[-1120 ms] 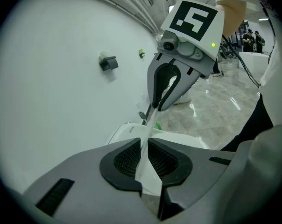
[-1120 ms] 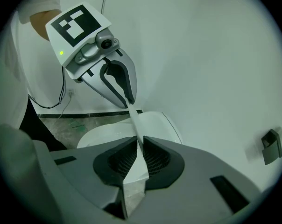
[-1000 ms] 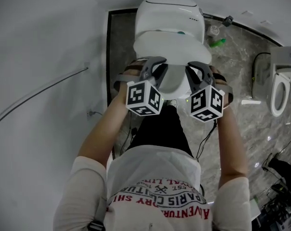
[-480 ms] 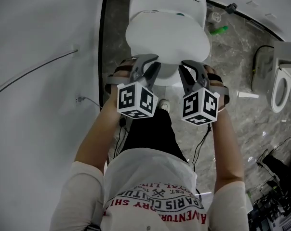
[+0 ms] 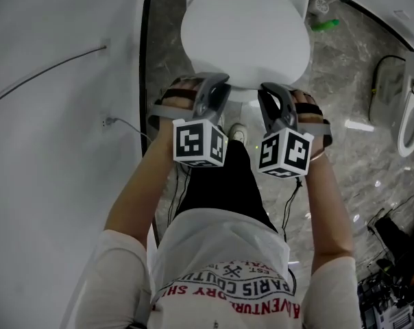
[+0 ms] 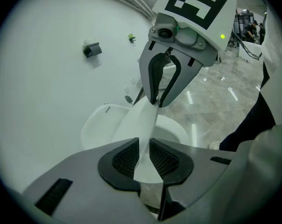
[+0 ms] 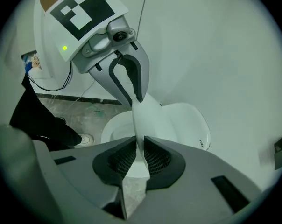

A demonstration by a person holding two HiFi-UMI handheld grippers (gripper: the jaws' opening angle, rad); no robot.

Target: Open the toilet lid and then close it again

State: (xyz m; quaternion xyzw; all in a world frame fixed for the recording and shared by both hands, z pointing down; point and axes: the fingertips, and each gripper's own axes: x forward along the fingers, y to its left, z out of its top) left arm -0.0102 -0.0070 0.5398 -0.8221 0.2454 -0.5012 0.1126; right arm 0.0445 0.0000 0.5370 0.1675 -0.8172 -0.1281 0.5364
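Left gripper (image 6: 144, 154): I clamp the front edge of the white oval plastic toilet lid (image 5: 245, 40) between its pads, jaws just eased slightly wider;
Right gripper (image 7: 141, 158): closed on that same edge, beside the left;
Lid: tilted partway above the white seat ring (image 7: 114, 125).

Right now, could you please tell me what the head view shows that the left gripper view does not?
Only the head view shows the person's left forearm, the left gripper's black-and-white marker cube and a thin cable on the white wall. Only the left gripper view shows that gripper's ribbed black pads clamping the glossy white oval toilet lid after its jaws just eased wider, and the white seat beneath. Both show that lid and the right gripper gripping it.
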